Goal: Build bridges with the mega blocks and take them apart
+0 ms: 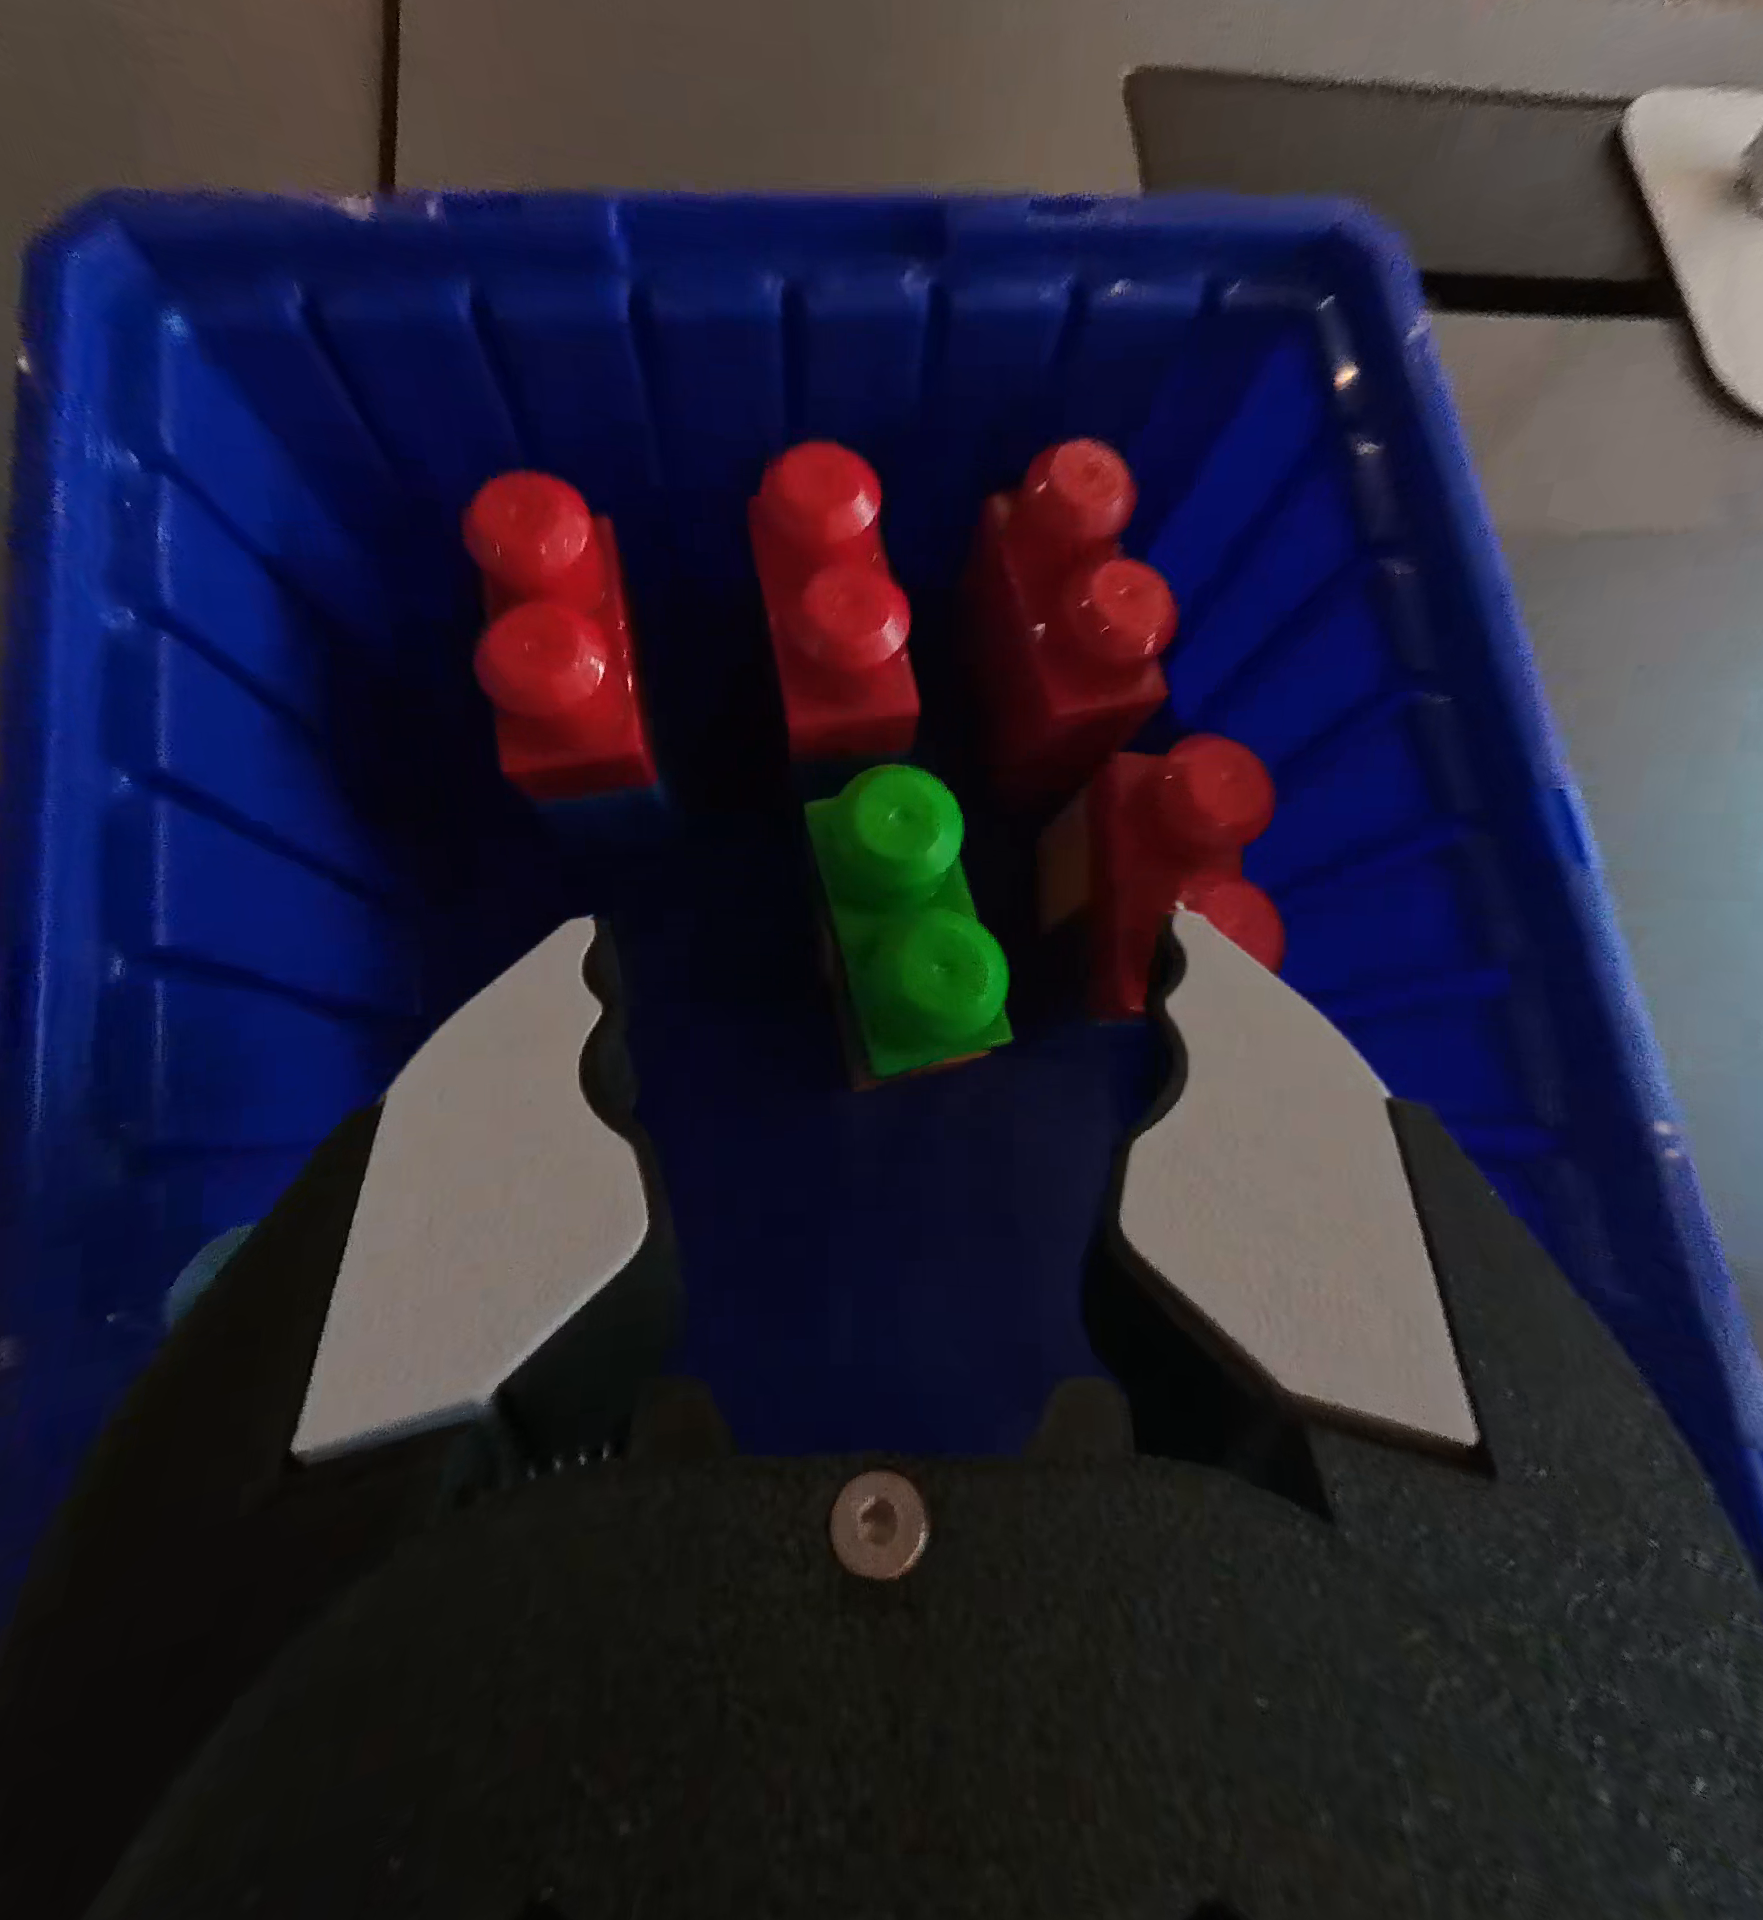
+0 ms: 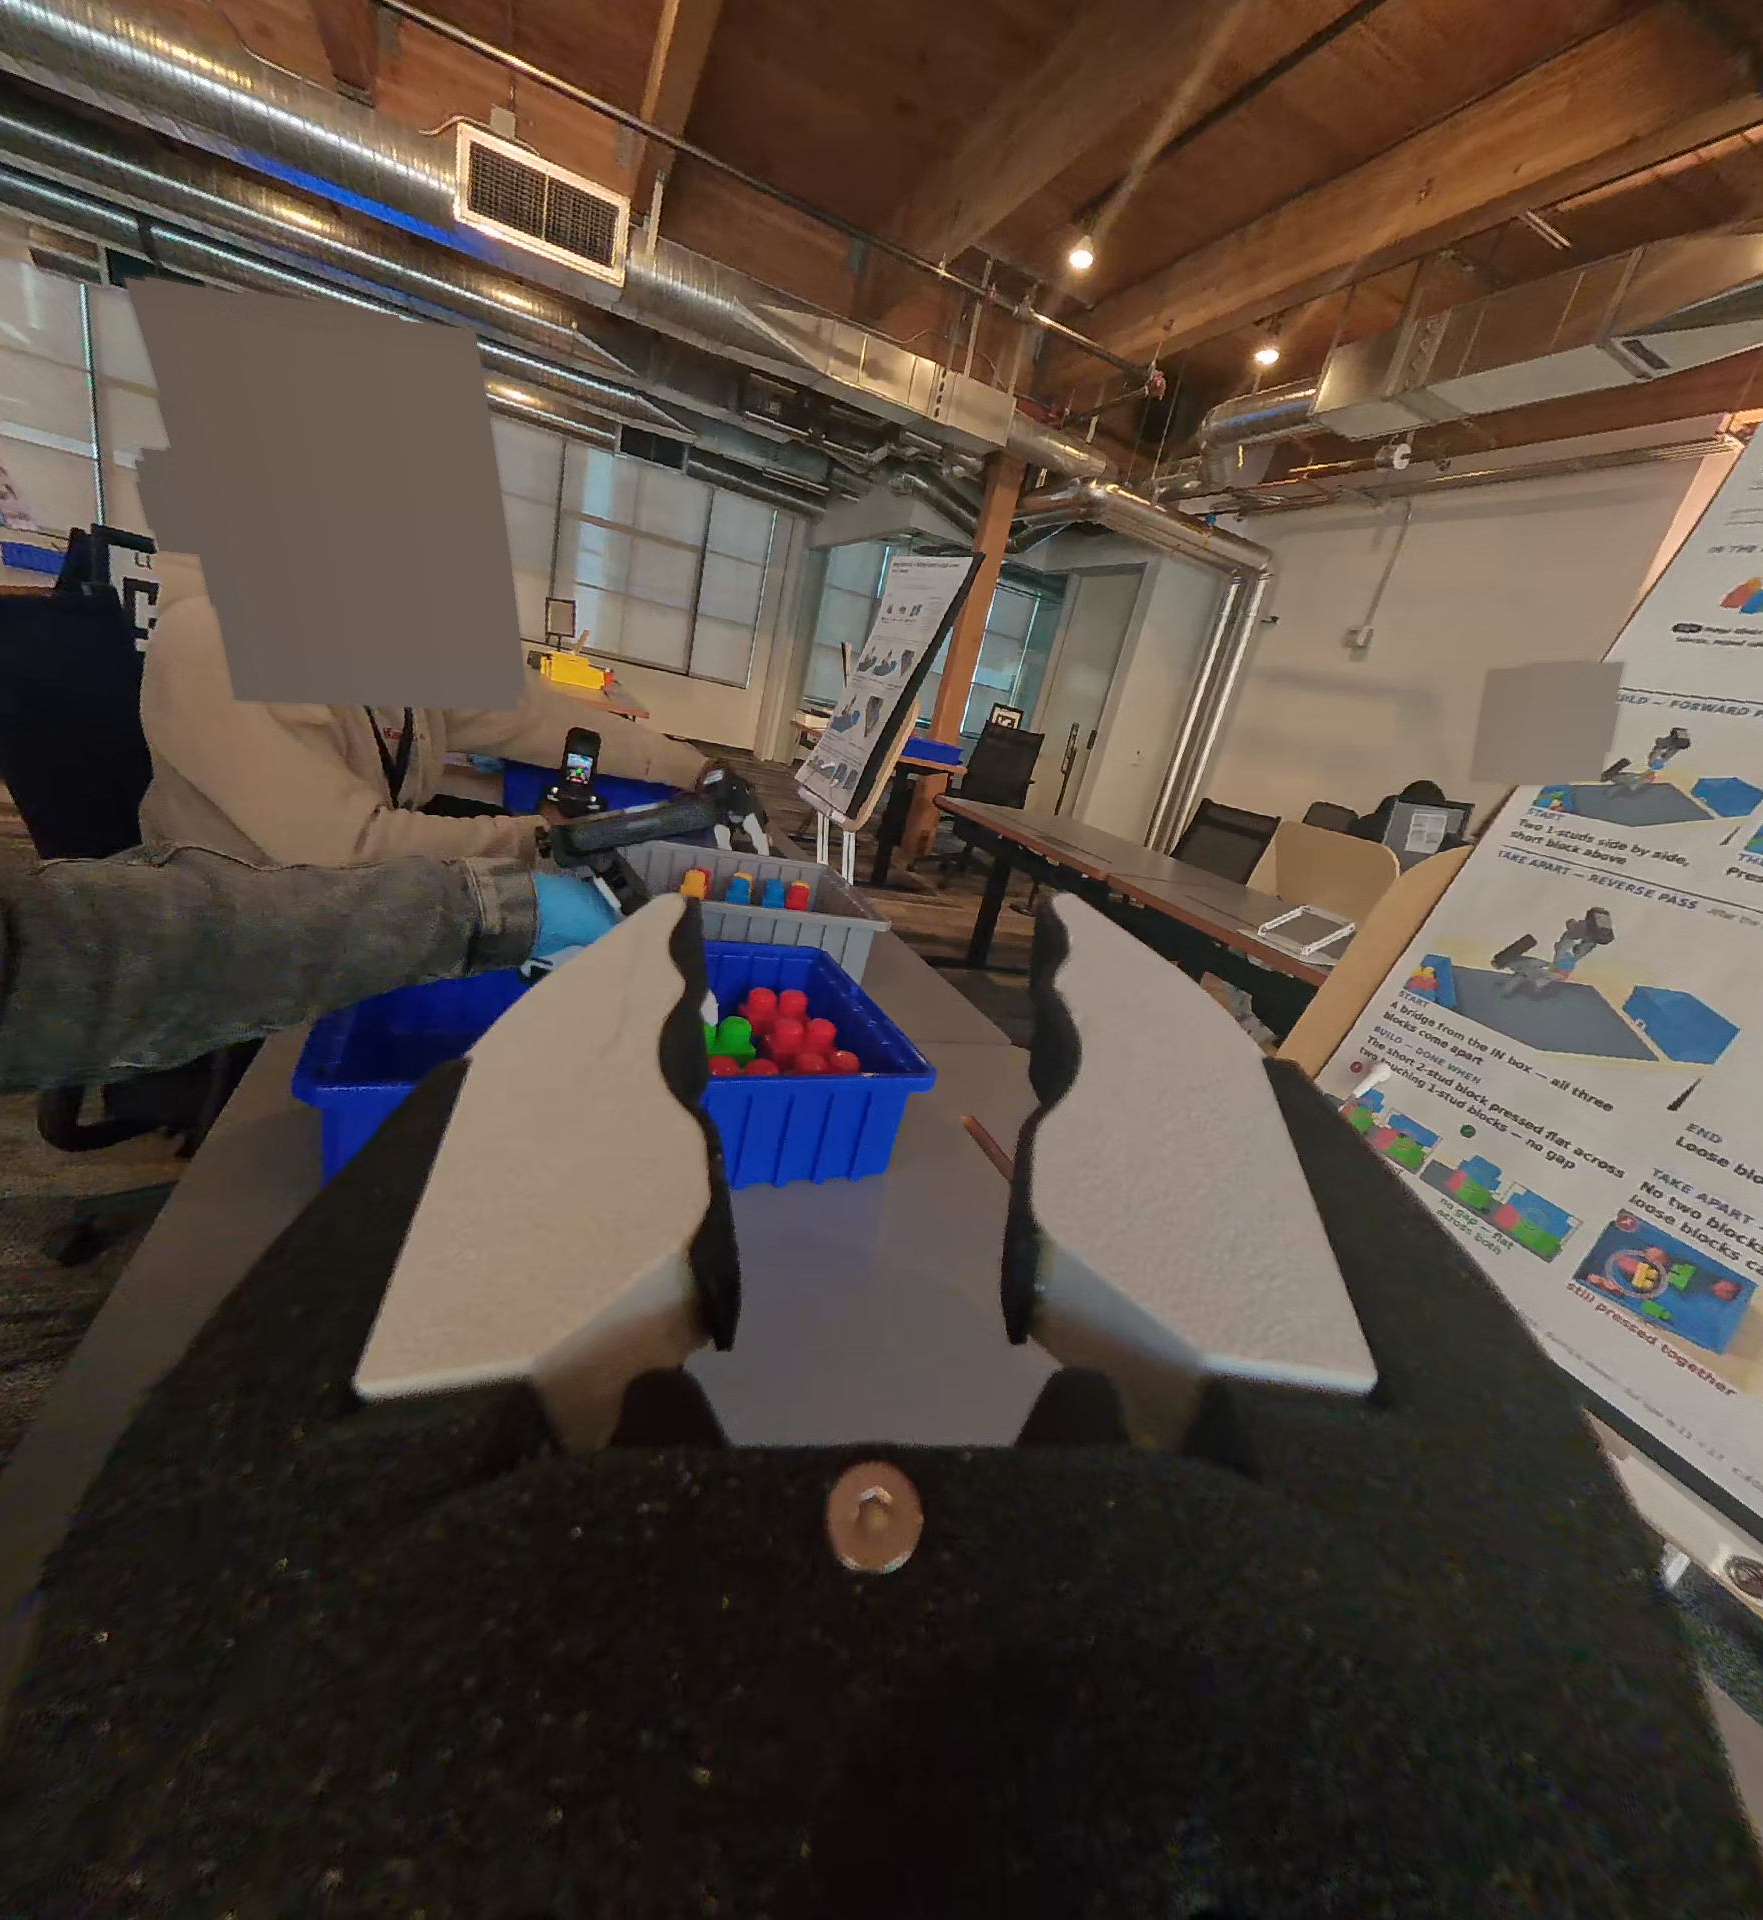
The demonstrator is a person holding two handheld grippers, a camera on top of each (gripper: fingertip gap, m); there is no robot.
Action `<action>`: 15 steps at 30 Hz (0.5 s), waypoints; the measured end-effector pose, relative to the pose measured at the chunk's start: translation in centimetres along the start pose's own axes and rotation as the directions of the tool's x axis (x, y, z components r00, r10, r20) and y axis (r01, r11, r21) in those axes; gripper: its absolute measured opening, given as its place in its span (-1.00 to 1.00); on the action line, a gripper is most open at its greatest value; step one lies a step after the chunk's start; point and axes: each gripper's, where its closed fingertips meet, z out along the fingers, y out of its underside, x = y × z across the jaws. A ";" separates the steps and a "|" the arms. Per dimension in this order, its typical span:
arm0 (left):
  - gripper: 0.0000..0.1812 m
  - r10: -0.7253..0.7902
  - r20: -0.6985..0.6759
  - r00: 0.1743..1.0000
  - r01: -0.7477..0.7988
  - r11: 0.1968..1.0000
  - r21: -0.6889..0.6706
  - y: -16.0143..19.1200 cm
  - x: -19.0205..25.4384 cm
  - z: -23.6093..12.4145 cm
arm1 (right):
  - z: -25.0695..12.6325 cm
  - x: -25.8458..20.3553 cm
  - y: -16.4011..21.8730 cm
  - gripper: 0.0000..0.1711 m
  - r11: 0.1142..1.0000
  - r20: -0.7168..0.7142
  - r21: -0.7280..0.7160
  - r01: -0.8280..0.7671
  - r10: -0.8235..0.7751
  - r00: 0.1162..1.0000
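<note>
The bench [image 2: 856, 1278] is the widest thing before me, grey and long, with an instruction board [image 2: 1625, 1039] propped along its right edge. On it, well ahead of my right hand-held gripper [image 2: 861, 925], sits the blue bin [image 2: 815, 1132], and just behind that, toward the bench's far end, a grey bin [image 2: 804, 920] holding a row of small coloured blocks [image 2: 747, 890]. My left arm in its grey sleeve [image 2: 233, 956] reaches over the blue bin from the left. Across the bench a person in a cream top [image 2: 316, 790] works at another blue bin.

My left hand-held gripper [image 1: 882, 935] hangs inside the blue bin [image 1: 233, 727], jaws wide apart and empty. On the bin's floor stand four red-topped mega blocks: three in a row near the far wall [image 1: 560, 644] [image 1: 835, 613] [image 1: 1085, 623], and a fourth [image 1: 1189, 873] by the right wall, partly behind my right fingertip. A green-topped block [image 1: 908, 925] stands between the fingertips, touching neither.

My right hand-held gripper is open too, holding nothing.
</note>
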 end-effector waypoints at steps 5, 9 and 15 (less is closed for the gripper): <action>0.10 0.044 0.073 0.996 -0.037 0.995 -0.095 1.6 -0.7 1.9 | -0.3 0.6 0.2 -0.31 1.000 -0.014 -0.002 -0.005 0.005 1.000; 0.04 0.047 0.108 0.993 -0.038 0.995 -0.090 1.8 -1.2 3.0 | -0.5 1.0 0.2 -0.30 1.000 -0.025 -0.005 -0.007 0.007 1.000; -0.07 0.083 0.106 0.991 -0.067 0.987 -0.144 2.8 -1.0 4.7 | -1.0 1.7 0.3 -0.30 1.000 -0.053 -0.010 -0.002 0.002 0.999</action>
